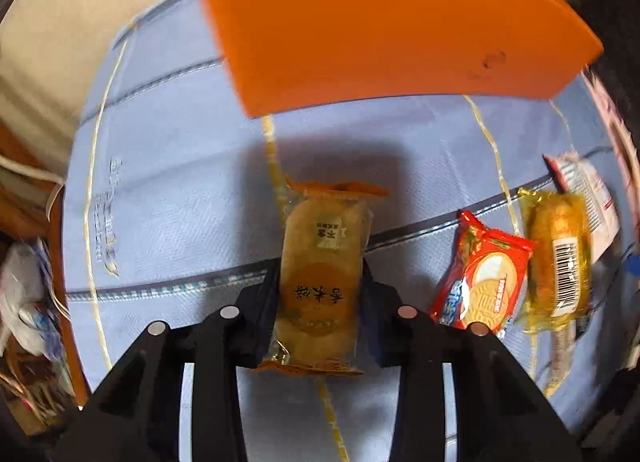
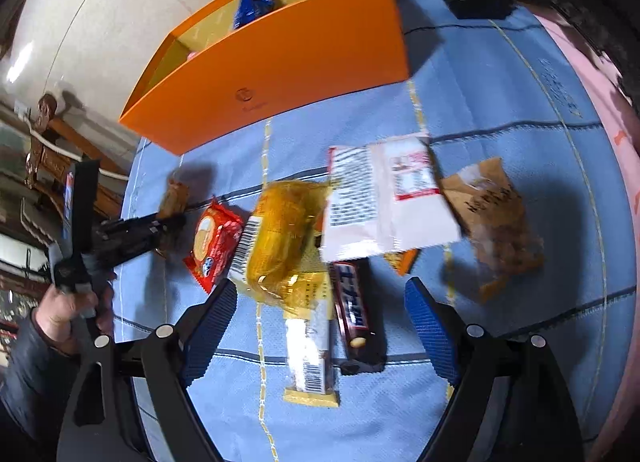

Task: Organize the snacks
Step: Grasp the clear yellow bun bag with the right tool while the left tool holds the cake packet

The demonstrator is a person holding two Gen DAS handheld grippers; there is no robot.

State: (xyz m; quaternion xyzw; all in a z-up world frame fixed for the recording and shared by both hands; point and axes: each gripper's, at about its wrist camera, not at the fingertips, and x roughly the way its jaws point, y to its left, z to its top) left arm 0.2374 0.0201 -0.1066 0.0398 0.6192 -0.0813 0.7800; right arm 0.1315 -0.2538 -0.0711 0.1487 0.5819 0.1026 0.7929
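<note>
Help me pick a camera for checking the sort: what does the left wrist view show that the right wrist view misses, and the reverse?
Only the left wrist view shows, close up, the left tongs closed on the sides of the rice cracker pack.

Only the right wrist view shows inside the orange box, where blue packets lie, plus the chocolate bar, the brown bag and the open right tongs.

Both show the box, the blue cloth, the red biscuit pack and the yellow wrapped snack.
</note>
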